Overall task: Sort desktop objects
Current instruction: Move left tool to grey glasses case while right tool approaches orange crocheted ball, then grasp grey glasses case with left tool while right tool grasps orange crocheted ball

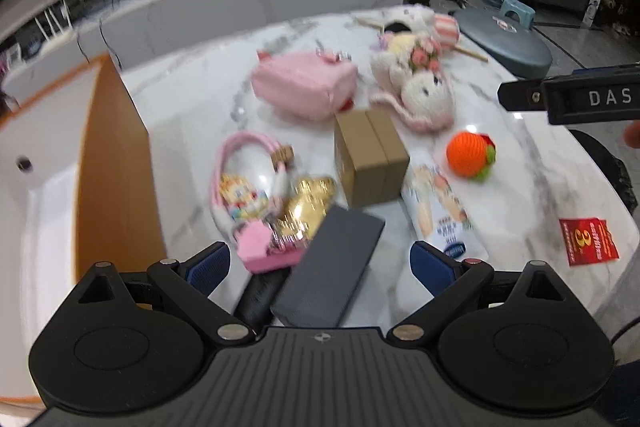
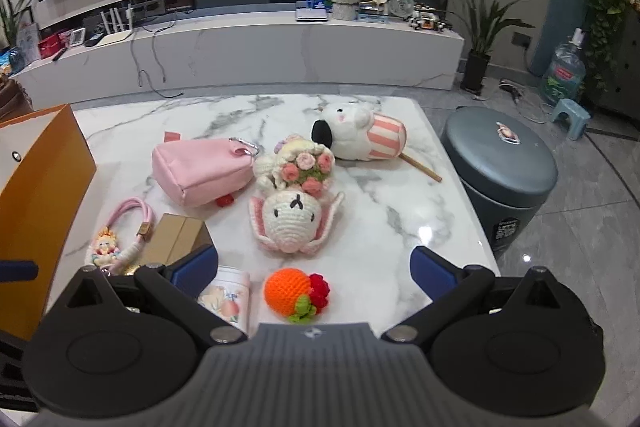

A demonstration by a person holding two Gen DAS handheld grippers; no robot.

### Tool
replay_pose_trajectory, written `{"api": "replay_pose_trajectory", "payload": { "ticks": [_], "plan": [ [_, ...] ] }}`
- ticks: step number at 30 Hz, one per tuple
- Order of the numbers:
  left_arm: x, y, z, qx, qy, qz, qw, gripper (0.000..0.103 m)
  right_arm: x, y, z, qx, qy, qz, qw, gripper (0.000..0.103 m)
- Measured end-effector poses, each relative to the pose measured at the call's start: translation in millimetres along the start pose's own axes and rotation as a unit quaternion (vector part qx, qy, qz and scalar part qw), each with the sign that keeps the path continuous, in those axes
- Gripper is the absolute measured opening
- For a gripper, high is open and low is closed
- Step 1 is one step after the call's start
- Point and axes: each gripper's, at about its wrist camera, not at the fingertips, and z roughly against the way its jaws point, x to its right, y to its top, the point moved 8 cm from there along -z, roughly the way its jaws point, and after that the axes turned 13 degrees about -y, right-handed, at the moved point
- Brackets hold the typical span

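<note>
On the marble table before you: your left gripper, jaws spread and holding nothing, over a dark case. Your right gripper, likewise spread and empty, above the orange ball. Centre: cardboard box, pink pouch, crochet rabbit. Far edge: striped plush. Left edge: orange bag, lanyard near it. Open marble to the right of the rabbit, up to the right edge; grey bin just beyond.
</note>
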Motion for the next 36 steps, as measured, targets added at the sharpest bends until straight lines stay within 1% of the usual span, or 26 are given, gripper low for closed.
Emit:
{"api": "replay_pose_trajectory", "payload": {
  "ticks": [2,4,7,10,11,13,15,17,18,19,22,25,27,31,34,35,36],
  "plan": [
    [-4.7,-4.8,-5.2,-0.006,-0.004,0.008,0.9999,0.103,0.6,-3.8,-8.9,-0.001,0.004,0.012,1.0,0.102],
    [-9.0,-8.0,-7.8,-0.009,0.002,0.011,0.9999,0.103,1.9,-7.5,-18.3,-0.003,0.003,0.02,1.0,0.102],
    [-13.7,-11.7,-11.5,-0.016,0.004,0.019,0.9997,0.103,2.9,-15.1,-36.9,-0.025,-0.002,0.031,0.999,0.102],
    [-14.4,-13.6,-13.5,-0.02,-0.002,0.024,0.9995,0.103,1.4,-21.7,-50.2,-0.041,0.015,0.026,0.999,0.102],
    [-14.3,-14.0,-14.1,-0.019,-0.004,0.023,0.9995,0.103,-0.3,-23.9,-53.5,-0.045,0.027,0.023,0.998,0.102],
    [-13.7,-15.4,-13.9,-0.02,-0.008,0.021,0.9995,0.096,-5.1,-28.6,-59.3,-0.051,0.046,0.019,0.997,0.101],
    [-13.4,-18.0,-17.0,-0.024,-0.009,0.016,0.9995,0.076,-10.5,-34.0,-65.5,-0.057,0.053,0.021,0.997,0.099],
    [-13.7,-20.1,-20.7,-0.028,-0.006,0.013,0.9995,0.068,-18.2,-39.8,-71.4,-0.065,0.055,0.03,0.996,0.085],
    [-14.2,-21.2,-22.0,-0.028,-0.006,0.013,0.9995,0.066,-21.6,-42.8,-74.2,-0.072,0.056,0.036,0.995,0.072],
    [-14.4,-22.2,-23.1,-0.027,-0.008,0.013,0.9995,0.065,-25.2,-46.1,-77.1,-0.077,0.058,0.043,0.994,0.063],
    [-13.6,-23.3,-23.7,-0.022,-0.008,0.006,0.9997,0.063,-33.4,-54.3,-81.5,-0.084,0.059,0.059,0.993,0.061],
    [-12.4,-23.3,-23.2,-0.016,-0.009,0.003,0.9998,0.059,-38.4,-55.3,-80.2,-0.076,0.055,0.073,0.993,0.061],
    [-11.5,-23.1,-23.5,-0.015,-0.01,0.004,0.9998,0.058,-39.8,-54.3,-79.1,-0.072,0.058,0.071,0.993,0.06],
    [-10.9,-22.4,-24.3,-0.014,-0.009,0.005,0.9998,0.057,-43.1,-54.3,-80.0,-0.071,0.059,0.079,0.993,0.054],
    [-10.1,-21.6,-24.8,-0.011,-0.019,0.008,0.9997,0.048,-43.9,-53.8,-79.7,-0.069,0.061,0.084,0.992,0.053],
    [-9.3,-22.0,-25.3,-0.011,-0.025,0.01,0.9996,0.042,-43.9,-53.9,-79.5,-0.07,0.062,0.086,0.992,0.053],
    [-8.5,-22.5,-26.0,-0.013,-0.027,0.01,0.9995,0.039,-43.8,-53.9,-79.4,-0.07,0.063,0.087,0.992,0.052]
  ]
}}
